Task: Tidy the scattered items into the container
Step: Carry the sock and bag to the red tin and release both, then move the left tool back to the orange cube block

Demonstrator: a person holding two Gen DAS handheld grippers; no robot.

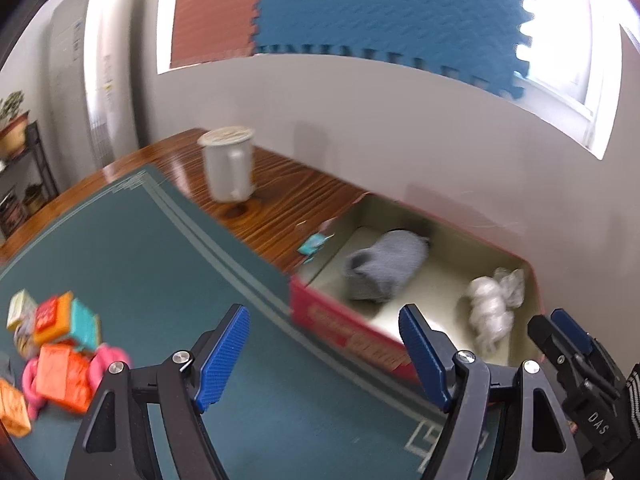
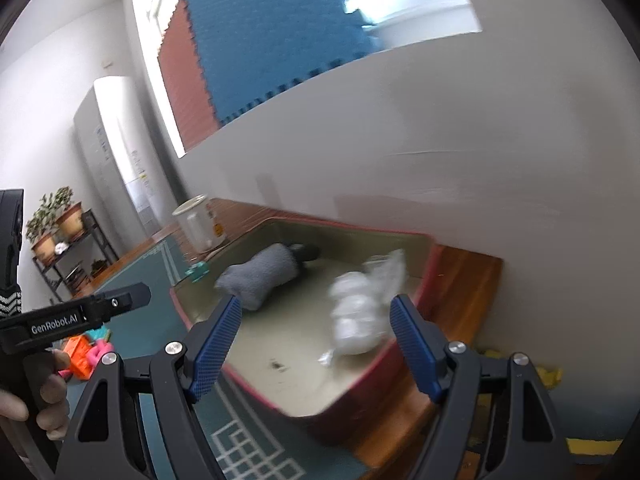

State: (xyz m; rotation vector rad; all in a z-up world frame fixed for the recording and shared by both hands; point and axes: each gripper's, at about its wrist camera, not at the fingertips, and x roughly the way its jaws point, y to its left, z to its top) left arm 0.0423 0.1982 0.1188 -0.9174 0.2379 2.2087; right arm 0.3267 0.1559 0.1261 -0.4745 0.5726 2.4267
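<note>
From the left wrist, the left gripper [image 1: 324, 356] hangs over the green table mat [image 1: 160, 264] with its blue pads [image 1: 224, 356] spread wide and nothing between them. Ahead sits the red box [image 1: 344, 332], holding a rolled grey sock [image 1: 384, 268] and a white crumpled plastic bundle [image 1: 494, 304]. A heap of bright packets and pink pieces [image 1: 60, 356] lies on the mat at far left, well apart from the box. A white mug [image 1: 230, 164] stands on the wooden tabletop [image 1: 280, 200].

From the right wrist, the right gripper [image 2: 314, 346] is likewise spread and empty, just before the box's near rim [image 2: 260, 388]. Sock [image 2: 264, 276] and bundle [image 2: 360, 312] lie inside.
</note>
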